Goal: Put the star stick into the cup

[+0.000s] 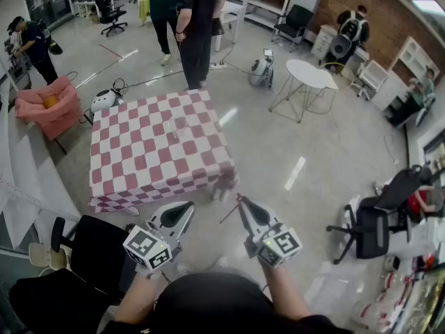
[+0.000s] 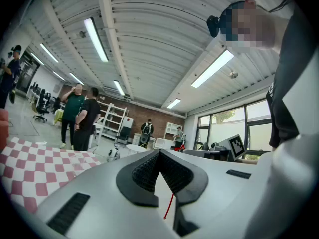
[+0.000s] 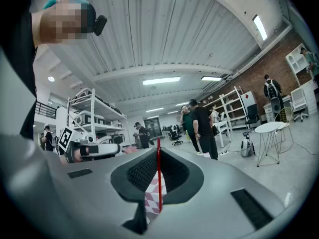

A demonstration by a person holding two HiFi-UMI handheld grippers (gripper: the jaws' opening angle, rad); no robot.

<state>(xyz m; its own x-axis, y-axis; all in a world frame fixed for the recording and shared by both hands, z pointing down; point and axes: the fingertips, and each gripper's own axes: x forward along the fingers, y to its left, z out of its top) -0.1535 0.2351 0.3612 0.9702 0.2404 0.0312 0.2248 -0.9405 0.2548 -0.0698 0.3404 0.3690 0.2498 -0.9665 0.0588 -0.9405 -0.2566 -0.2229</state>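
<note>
The person stands a short way back from the table with the red-and-white checked cloth (image 1: 149, 152), a gripper in each hand, both held level and side by side.

The right gripper (image 1: 243, 204) is clenched on the star stick (image 3: 159, 178). The thin red stick stands upright, pinched between the ribbed black pads, with its top rising just above the jaw tips and its lower end hanging below them. I cannot make out the star itself.

The left gripper (image 2: 159, 152) sits just to the left of the right one and carries nothing. Its two pads meet at the tips, and only the red stick in the other gripper shows through the gap lower down.

The table lies ahead of both grippers, a little to the left of the right one, and well clear of the jaws. Beyond it, farther ahead, two people in dark clothes (image 1: 188, 19) stand with their backs turned. A white round table (image 1: 311, 74) is ahead and to the right of the right gripper, and a black office chair (image 1: 372, 221) is off to its right side.
</note>
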